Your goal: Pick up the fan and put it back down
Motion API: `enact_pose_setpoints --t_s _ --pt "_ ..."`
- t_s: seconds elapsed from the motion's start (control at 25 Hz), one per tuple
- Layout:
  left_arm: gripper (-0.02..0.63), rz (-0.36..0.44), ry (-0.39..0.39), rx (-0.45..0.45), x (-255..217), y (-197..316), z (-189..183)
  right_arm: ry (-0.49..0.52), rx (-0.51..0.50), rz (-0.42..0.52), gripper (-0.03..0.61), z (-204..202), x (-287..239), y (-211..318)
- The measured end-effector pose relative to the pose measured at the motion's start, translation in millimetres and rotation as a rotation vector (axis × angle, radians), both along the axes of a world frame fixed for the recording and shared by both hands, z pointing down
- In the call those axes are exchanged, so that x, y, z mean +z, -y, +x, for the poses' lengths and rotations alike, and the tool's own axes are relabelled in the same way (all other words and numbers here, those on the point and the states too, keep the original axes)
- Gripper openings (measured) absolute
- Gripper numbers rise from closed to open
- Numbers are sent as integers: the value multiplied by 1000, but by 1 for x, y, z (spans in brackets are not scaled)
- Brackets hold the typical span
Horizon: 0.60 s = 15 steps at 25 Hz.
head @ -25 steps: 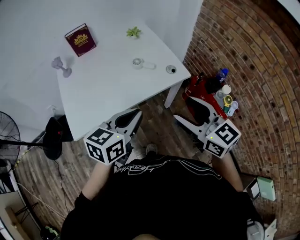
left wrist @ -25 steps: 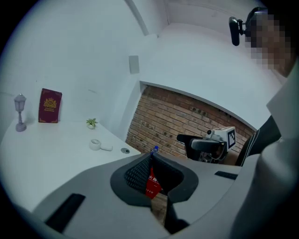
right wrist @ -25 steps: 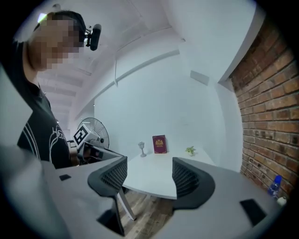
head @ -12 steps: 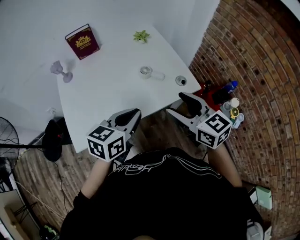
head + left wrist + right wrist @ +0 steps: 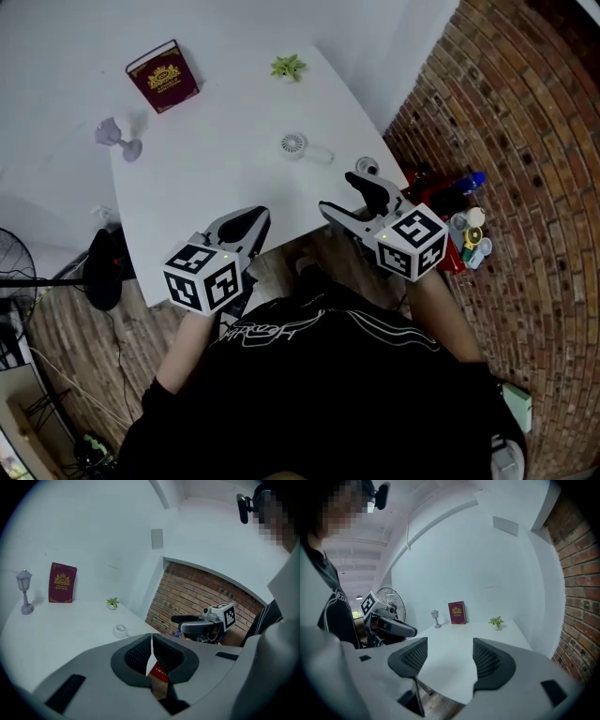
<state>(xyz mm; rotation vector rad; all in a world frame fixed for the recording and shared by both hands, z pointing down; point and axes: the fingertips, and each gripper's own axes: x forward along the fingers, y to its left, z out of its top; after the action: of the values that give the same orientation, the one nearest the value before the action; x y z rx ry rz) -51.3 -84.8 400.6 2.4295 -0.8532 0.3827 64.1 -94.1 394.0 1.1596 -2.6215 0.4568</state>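
The fan [image 5: 293, 145] is recorded lying flat on the white table [image 5: 216, 178], toward the right front corner. It is touched by neither tool, and a small round object [image 5: 366, 166] is noted near its handle end. The left gripper [image 5: 242, 223] is held over the table's front edge with its jaws closed to a hairline slit, and nothing is caught between them. The right gripper [image 5: 339, 194] is held at the front corner, near the fan but apart from it, with its jaws spread wide and empty and bare table top seen through the gap; a red book [image 5: 163, 75], a small lamp [image 5: 117, 138] and a potted plant [image 5: 288, 67] are noted at the far side.
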Motion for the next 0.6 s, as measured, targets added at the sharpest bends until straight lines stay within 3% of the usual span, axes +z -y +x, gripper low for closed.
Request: enact_pose_setpoints --t_s 0.32,0.6 --pt "38 -36 17 -63 6 43 5 -34 -49 -49 290 8 26 56" --pt "38 -39 21 -123 2 71 -1 -139 -102 -59 295 10 50 98"
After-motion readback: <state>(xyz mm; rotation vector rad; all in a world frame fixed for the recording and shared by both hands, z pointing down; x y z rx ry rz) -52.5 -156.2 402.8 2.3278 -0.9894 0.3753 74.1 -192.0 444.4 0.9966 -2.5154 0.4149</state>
